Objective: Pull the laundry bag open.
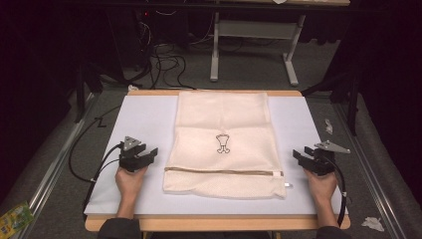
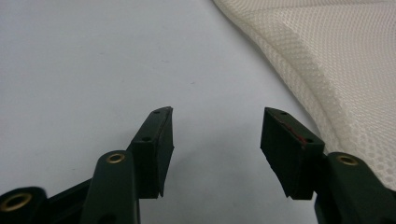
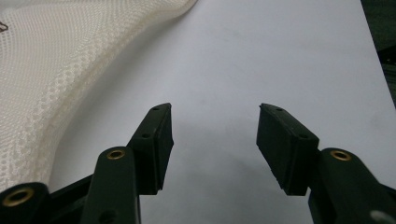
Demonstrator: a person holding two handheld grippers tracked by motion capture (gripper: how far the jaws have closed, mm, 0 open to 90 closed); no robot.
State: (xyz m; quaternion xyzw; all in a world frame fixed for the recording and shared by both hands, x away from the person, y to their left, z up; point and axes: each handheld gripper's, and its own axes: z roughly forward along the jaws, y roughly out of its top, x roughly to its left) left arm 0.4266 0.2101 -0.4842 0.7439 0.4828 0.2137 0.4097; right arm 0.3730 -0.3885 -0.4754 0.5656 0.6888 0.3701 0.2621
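Note:
A cream mesh laundry bag lies flat in the middle of the white table mat, its zipper running across near the front edge and a small black emblem at its centre. My left gripper rests on the mat just left of the bag, open, with nothing between its jaws. In the left gripper view the bag's mesh edge passes to the right of my left gripper. My right gripper sits on the mat right of the bag, also open and empty. The mesh lies left of my right gripper.
The mat covers a wooden table with narrow bare strips at front and back. Black cables trail off the left side. A desk frame and tangled wires stand on the floor behind. Scraps of paper lie on the floor at right.

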